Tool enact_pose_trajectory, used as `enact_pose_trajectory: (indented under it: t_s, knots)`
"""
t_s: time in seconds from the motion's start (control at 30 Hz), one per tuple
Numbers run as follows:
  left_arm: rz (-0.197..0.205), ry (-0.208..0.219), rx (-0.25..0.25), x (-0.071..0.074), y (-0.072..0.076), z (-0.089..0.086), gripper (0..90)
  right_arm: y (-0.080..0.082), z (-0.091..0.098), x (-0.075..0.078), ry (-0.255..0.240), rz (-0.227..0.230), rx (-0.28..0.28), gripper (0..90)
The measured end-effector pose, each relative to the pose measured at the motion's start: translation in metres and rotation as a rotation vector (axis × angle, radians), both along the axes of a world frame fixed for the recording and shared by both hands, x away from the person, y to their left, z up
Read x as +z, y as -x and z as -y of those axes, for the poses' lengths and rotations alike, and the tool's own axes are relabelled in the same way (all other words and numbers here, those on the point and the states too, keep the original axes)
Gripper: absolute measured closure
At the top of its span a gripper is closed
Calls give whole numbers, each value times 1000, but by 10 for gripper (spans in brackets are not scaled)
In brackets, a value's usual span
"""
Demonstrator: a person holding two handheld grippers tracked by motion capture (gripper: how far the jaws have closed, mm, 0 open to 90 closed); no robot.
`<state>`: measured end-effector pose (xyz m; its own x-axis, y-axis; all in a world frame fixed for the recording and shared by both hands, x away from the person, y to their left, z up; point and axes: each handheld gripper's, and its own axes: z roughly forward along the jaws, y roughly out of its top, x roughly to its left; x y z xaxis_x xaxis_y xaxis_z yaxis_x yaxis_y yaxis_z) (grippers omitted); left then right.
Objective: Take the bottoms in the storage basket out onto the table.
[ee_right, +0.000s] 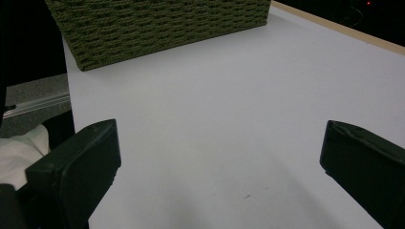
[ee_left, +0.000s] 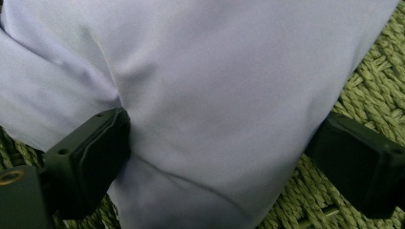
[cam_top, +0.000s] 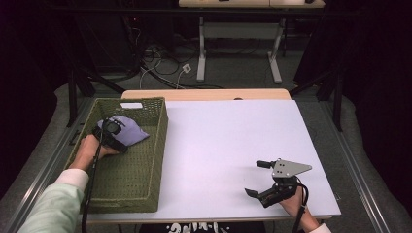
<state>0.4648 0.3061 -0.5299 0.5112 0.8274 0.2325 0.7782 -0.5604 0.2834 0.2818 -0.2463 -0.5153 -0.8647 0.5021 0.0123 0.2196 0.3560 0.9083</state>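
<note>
A lavender cloth (cam_top: 130, 130) lies bunched in the far part of a green woven basket (cam_top: 163, 145) at the table's left. My left gripper (cam_top: 114, 130) points down into the basket over the cloth. In the left gripper view the cloth (ee_left: 205, 71) lies between the wide-set jaws of my left gripper (ee_left: 217, 138); the left pad touches a fold and the right pad sits at the cloth's edge on the basket floor (ee_left: 377, 71). My right gripper (cam_top: 257, 178) rests open near the table's front right, with nothing between its jaws (ee_right: 219, 157).
The white table top (cam_top: 218, 145) spreads between the basket and my right gripper. In the right gripper view the basket's side wall (ee_right: 157, 24) stands beyond the bare surface (ee_right: 215, 95). A desk frame and cables sit on the floor beyond the table.
</note>
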Motion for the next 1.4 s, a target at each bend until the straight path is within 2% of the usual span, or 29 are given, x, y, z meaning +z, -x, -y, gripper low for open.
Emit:
enact_pose_trajectory:
  t_s: [0.1,0.17,0.27,0.37,0.47,0.53,0.57,0.77,1.03,1.17,1.4]
  knots:
    - [-1,15,3,0,0,-1,111,0,0,0,-1,-4,-3,0]
    - [12,43,7,2,1,-3,169,0,0,0,1,-3,-4,0]
    - [23,47,9,3,1,-5,270,0,0,0,2,-4,-2,0]
    - [22,48,8,3,0,-4,298,0,0,-1,2,-2,-3,0]
    - [21,69,16,5,1,-5,380,-1,0,-1,3,-2,-4,1]
    - [34,64,20,6,1,-5,407,-1,0,-1,3,-2,-4,1]
    - [37,69,20,7,1,-6,452,-1,0,-1,7,-4,-5,2]
    - [48,47,25,7,1,-4,539,-1,0,-1,2,1,-6,3]
    - [52,21,34,7,1,-3,672,-1,2,0,-1,6,-13,4]
    - [53,27,35,8,1,-3,738,-1,1,0,-4,5,-10,4]
    - [60,29,38,13,3,-2,778,-1,2,0,0,6,-13,5]
